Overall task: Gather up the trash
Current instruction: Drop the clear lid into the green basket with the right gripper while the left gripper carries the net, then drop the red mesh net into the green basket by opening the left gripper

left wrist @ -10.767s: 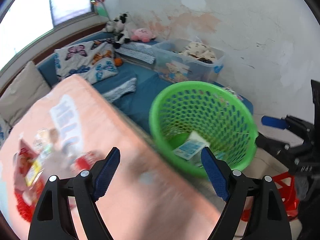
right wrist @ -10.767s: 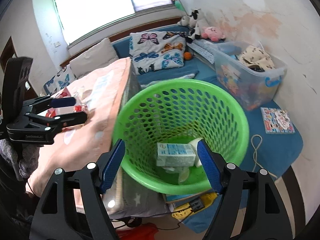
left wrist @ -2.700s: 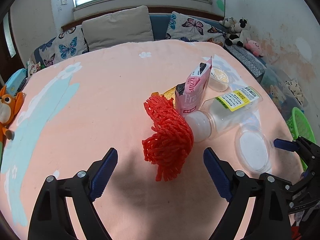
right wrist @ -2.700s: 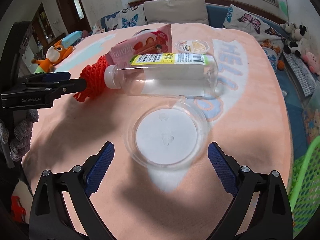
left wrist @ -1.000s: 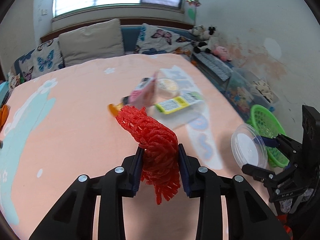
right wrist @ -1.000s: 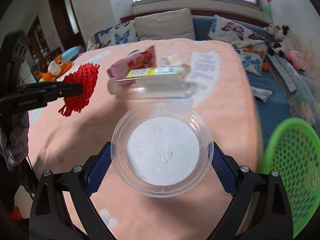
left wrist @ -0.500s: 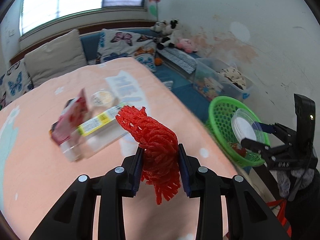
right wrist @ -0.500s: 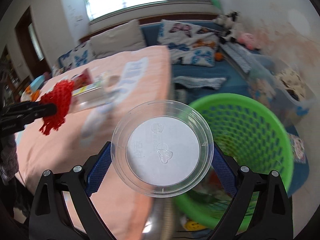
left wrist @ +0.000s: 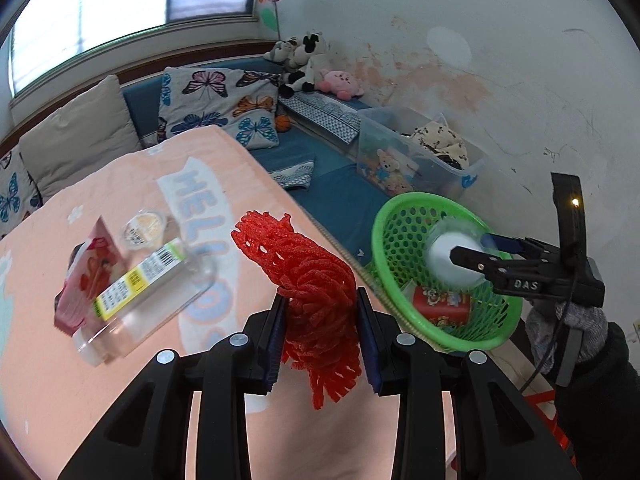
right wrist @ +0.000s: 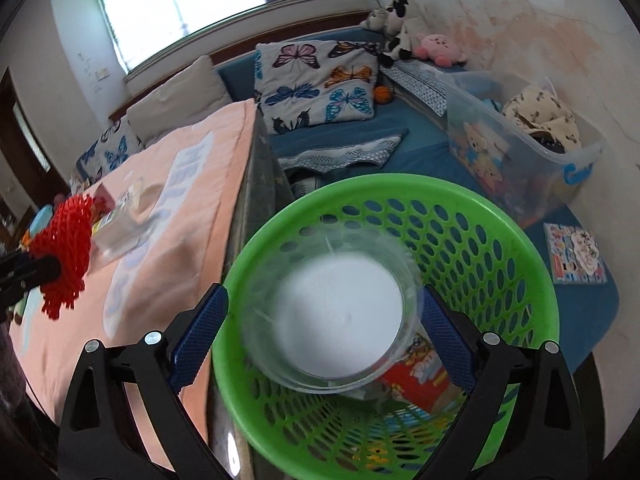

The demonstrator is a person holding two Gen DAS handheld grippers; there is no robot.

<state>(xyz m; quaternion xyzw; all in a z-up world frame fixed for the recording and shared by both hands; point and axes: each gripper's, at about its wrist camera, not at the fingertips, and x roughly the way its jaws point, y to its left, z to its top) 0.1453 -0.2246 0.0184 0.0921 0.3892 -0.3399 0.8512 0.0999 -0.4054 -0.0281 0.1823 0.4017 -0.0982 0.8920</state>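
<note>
Left claw (left wrist: 320,330) clenches the red foam net (left wrist: 316,280); right claw (right wrist: 322,320), released, drops the blurred clear lid (right wrist: 334,320), which may bounce off the green basket (right wrist: 532,256) rim at lower centre.

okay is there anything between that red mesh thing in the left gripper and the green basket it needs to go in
Partly. The right gripper, with the clear plastic lid between its fingers, is over the green basket mouth, covering much of the opening. Otherwise only the bed edge lies between the red mesh and the basket.
</note>
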